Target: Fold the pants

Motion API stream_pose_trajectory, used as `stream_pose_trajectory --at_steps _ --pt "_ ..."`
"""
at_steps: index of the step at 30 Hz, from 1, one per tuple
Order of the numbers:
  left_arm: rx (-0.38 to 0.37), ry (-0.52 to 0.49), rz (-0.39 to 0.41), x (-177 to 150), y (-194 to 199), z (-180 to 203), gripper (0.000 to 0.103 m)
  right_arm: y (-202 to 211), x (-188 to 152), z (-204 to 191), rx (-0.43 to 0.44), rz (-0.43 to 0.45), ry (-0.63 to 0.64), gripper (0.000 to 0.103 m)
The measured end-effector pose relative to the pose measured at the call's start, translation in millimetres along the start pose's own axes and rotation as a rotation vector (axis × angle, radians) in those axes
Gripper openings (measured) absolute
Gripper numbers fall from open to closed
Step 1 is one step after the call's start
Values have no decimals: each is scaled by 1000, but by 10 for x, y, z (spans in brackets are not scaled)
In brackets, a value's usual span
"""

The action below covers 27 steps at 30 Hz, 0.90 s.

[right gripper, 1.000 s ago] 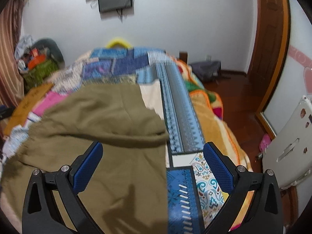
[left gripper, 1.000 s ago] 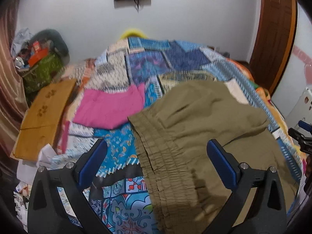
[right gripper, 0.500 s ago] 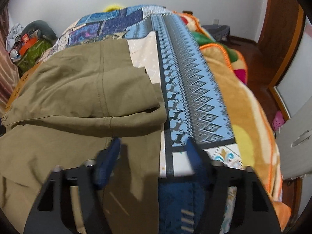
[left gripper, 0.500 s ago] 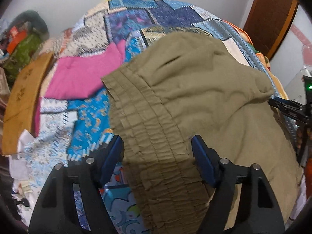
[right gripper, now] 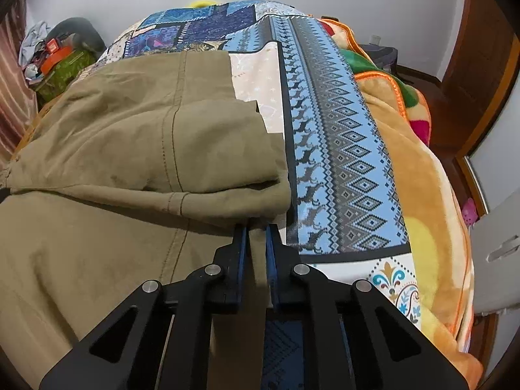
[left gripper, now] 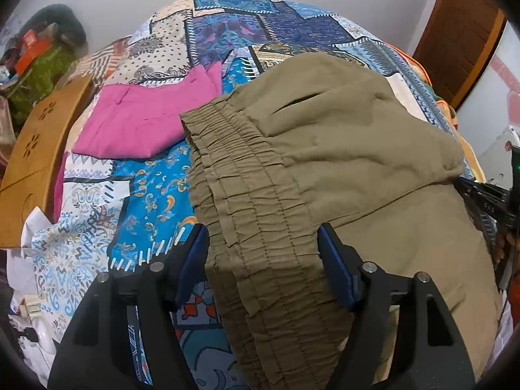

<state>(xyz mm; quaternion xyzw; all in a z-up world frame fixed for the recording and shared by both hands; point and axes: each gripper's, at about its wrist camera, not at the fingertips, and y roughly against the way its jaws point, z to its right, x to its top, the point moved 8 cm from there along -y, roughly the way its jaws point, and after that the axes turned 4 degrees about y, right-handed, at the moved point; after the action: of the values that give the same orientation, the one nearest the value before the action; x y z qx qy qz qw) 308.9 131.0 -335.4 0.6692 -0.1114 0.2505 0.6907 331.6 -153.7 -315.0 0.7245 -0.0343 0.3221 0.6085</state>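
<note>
— Between its blue pads, the right claw (right gripper: 256, 227) is pinching the olive pants' (right gripper: 130, 149) edge, jaws having just been closing.

— And the left claw (left gripper: 263, 250)?

— It's straddling the elastic waistband (left gripper: 247, 201), pads touching its sides. The pants are lying on the patchwork bedspread (left gripper: 152, 201), beside a pink garment (left gripper: 146, 120).

The pants (left gripper: 341, 149) are lying on the bed (left gripper: 146, 201), reaching its right edge, doubled over on themselves. A folded cloth (left gripper: 139, 123) is lying just left of their waistband (left gripper: 247, 201). A board (left gripper: 35, 149) is leaning along the bed's left edge.
</note>
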Motion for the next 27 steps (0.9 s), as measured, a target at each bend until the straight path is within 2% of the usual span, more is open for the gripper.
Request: stream_pose_trajectory --at_steps 3,9,12,13,15,17,20,24,27 --pt "23 -26 12 -3 -3 -26 79 -8 3 -36 -17 -17 -6 10" --pt "-63 31 -49 32 74 -108 79 46 -14 -44 34 -29 -38 11" --pt "-17 33 -13 128 213 -132 79 133 -22 -38 59 -26 -47 13" --pt "-11 27 -3 175 253 -135 79 176 -11 -25 65 -16 -50 15" --pt "-21 24 5 249 290 -133 79 277 44 10 75 17 -69 32" --pt "-17 19 10 332 288 -140 79 378 149 52 88 65 -91 41" --pt "-13 14 -7 403 184 -152 79 436 356 95 93 107 -101 41" --pt "-38 27 -63 375 -30 -164 79 271 566 112 101 102 -103 41" --pt "-106 59 -120 294 -189 -128 79 113 571 92 124 87 -103 41"
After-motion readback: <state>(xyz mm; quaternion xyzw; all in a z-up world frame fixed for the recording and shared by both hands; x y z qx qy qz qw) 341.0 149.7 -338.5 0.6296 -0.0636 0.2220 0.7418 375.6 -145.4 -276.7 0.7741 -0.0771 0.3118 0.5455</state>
